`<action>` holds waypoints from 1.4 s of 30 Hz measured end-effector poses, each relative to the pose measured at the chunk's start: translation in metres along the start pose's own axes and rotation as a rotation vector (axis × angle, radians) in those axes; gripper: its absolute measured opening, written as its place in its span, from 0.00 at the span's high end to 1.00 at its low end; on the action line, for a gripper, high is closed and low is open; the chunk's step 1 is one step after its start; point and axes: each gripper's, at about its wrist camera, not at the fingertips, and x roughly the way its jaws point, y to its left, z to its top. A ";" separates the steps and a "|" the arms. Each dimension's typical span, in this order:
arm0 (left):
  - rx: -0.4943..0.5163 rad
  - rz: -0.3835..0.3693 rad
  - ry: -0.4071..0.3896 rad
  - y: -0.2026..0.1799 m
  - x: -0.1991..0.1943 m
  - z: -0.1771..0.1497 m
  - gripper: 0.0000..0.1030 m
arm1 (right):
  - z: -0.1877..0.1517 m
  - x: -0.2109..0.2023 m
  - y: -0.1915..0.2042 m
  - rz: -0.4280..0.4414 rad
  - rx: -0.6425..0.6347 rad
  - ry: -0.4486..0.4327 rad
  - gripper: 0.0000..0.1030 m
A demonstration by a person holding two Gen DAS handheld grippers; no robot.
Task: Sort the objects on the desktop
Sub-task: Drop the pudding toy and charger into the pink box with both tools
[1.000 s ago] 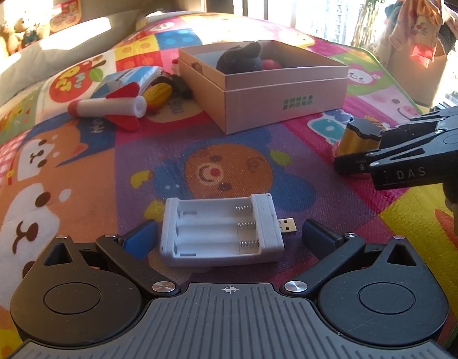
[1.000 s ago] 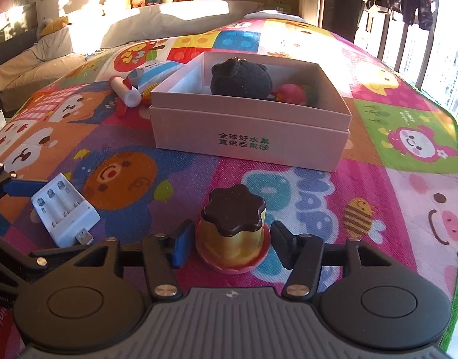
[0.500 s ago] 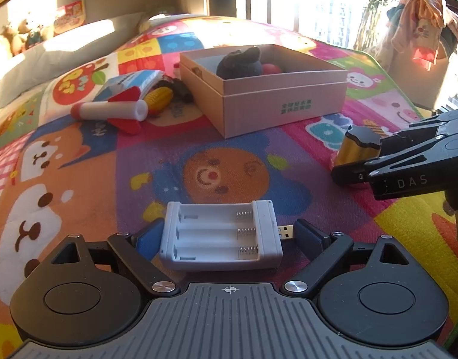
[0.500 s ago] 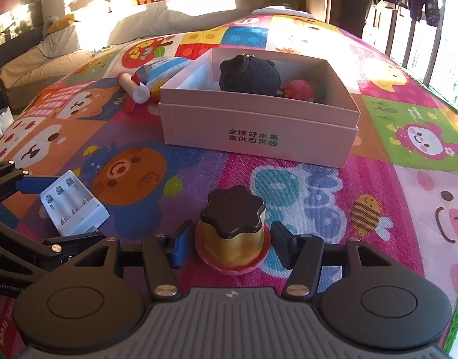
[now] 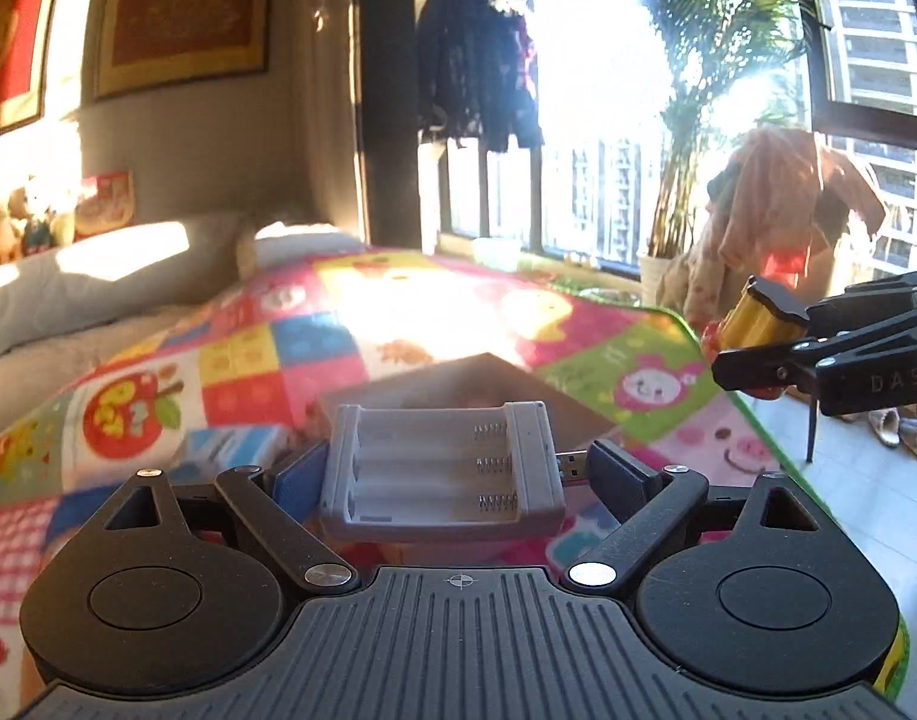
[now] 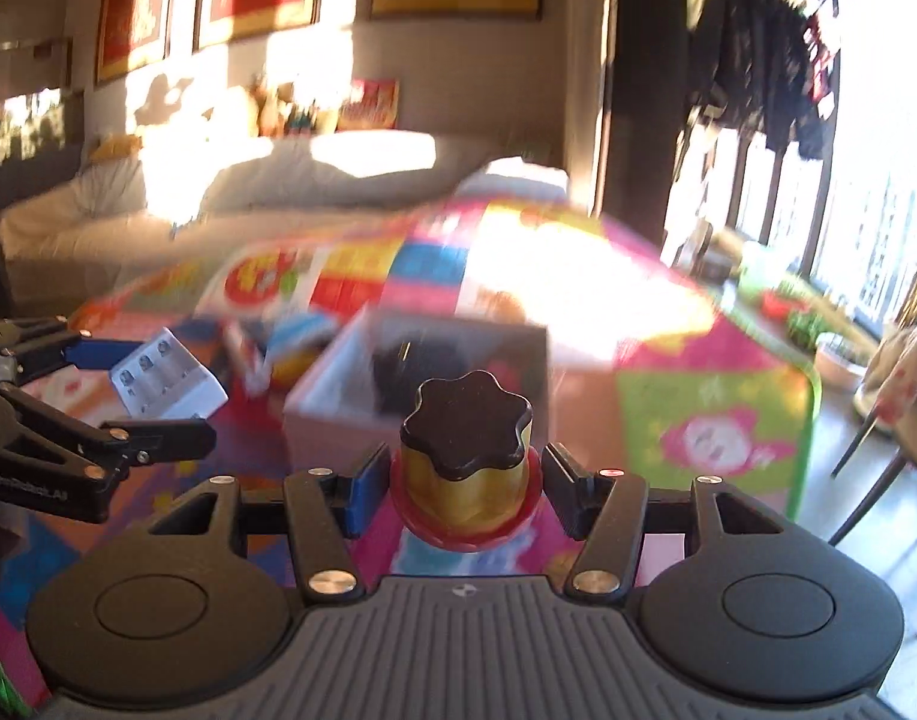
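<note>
Both loads are up off the mat (image 5: 266,354), prob. so they clear the box (image 6: 362,384) wall before the drop. Your left gripper (image 5: 443,474) clamps the charger (image 5: 443,468) by its short ends, held level, USB plug to the right. Your right gripper (image 6: 464,483) pinches the pudding toy (image 6: 465,456) at its base, upright, cap on top. Both point fwd, roughly level, box just beyond, in the mid-distance.
</note>
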 end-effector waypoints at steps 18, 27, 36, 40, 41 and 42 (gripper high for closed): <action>-0.048 0.086 0.037 0.039 0.058 0.021 0.08 | 0.063 0.101 -0.025 -0.046 0.042 -0.075 0.39; -0.078 0.046 0.124 0.034 0.090 0.002 0.08 | 0.012 0.101 -0.047 -0.068 0.203 -0.062 0.06; -0.096 0.042 0.155 0.015 0.136 -0.010 0.05 | -0.072 0.073 -0.053 -0.137 0.292 0.047 0.03; -0.106 0.017 0.172 0.019 0.119 -0.018 0.02 | -0.082 0.072 -0.055 -0.118 0.340 0.068 0.00; -0.098 0.023 0.174 0.020 0.112 -0.022 0.02 | -0.084 0.073 -0.055 -0.116 0.344 0.073 0.00; -0.091 0.031 0.175 0.022 0.103 -0.027 0.02 | -0.085 0.074 -0.055 -0.115 0.347 0.079 0.00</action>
